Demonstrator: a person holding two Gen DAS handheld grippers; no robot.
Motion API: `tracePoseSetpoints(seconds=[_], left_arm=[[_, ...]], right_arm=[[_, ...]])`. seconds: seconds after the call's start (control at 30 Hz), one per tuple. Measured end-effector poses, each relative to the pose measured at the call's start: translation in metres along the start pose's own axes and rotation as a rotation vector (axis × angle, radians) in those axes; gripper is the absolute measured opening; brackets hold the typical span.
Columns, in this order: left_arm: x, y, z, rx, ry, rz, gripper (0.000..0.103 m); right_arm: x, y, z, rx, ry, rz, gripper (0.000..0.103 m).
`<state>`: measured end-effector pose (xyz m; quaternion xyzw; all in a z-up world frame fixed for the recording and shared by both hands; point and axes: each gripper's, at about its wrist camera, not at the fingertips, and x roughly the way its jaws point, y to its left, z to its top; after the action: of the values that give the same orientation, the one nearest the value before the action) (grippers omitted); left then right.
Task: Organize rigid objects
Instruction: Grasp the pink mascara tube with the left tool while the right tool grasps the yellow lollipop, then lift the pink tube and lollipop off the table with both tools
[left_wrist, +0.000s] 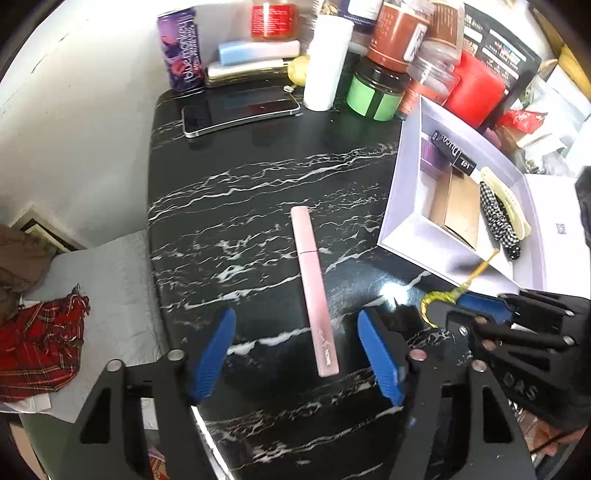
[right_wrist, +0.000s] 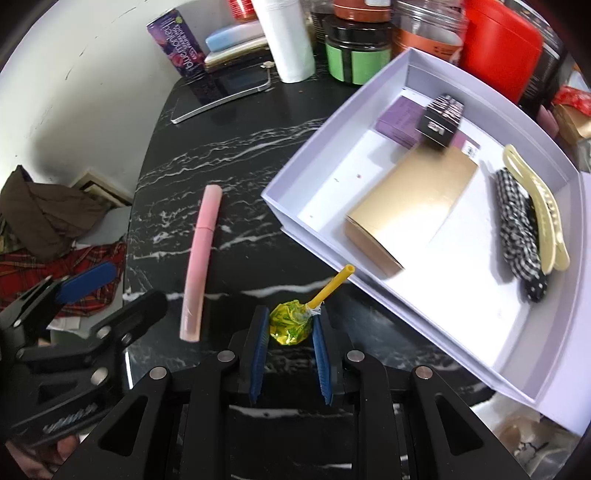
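My right gripper (right_wrist: 291, 328) is pinching a lollipop (right_wrist: 291, 322) by its yellow-green wrapped head, pads pressed on either side, with the yellow stick pointing away toward the near edge of the white box (right_wrist: 373, 92). I judge that hold sensible: the head is the bulky part, and the stick leads into the box. The lollipop hangs over the black marble table (left_wrist: 258, 166), just short of the box wall.

My left gripper (left_wrist: 295, 354) is spread, its blue pads on either side of the near end of the pink tube (left_wrist: 314, 288) without touching it. The tube lies flat on the table, left of the box, running near to far, so the jaws straddle it across its narrow width, which should give a firm pinch.

The box already holds a gold carton (right_wrist: 413, 206), a purple pack (right_wrist: 400, 118), a dark little box (right_wrist: 441, 120), a checked clip (right_wrist: 517, 229) and a cream clip (right_wrist: 543, 214), with bare floor near its left side for the two remaining things.

Far off, cans, jars and a phone (left_wrist: 240, 114) crowd the table's back edge.
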<state>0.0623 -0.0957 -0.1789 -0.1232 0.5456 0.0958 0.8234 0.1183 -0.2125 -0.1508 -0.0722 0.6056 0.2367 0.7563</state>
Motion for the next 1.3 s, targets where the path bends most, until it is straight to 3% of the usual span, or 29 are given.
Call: tracePoseSetpoints(seconds=[0.13,0.17,0.3,0.33,0.43,0.77,1.3], left_arm=[[0.014,-0.008,0.006,0.015,0.030,0.015,0.055],[0.018,-0.009,0.007,0.018,0.044,0.014,0.045],[0.035,-0.013,0.012,0.013,0.108,0.014,0.034],[0.036,-0.013,0.011,0.012,0.110,0.013,0.026],[0.041,-0.016,0.011,0.022,0.127,0.010,0.016],[0.033,-0.019,-0.012,0.047,0.134,0.028,0.014],[0.000,-0.022,-0.098,0.055,0.187,-0.005,0.013]], right_arm=[[-0.001,-0.004,0.000,0.000,0.009,-0.006,0.024],[-0.002,-0.006,-0.001,0.003,0.012,-0.006,0.024],[-0.001,-0.011,-0.001,0.003,0.024,-0.009,0.024],[-0.001,-0.012,-0.001,0.004,0.025,-0.010,0.024],[0.000,-0.016,0.000,0.010,0.032,-0.009,0.024],[-0.004,-0.019,-0.011,0.003,0.044,-0.008,0.024],[-0.009,0.004,-0.075,-0.043,0.080,0.014,0.024]])
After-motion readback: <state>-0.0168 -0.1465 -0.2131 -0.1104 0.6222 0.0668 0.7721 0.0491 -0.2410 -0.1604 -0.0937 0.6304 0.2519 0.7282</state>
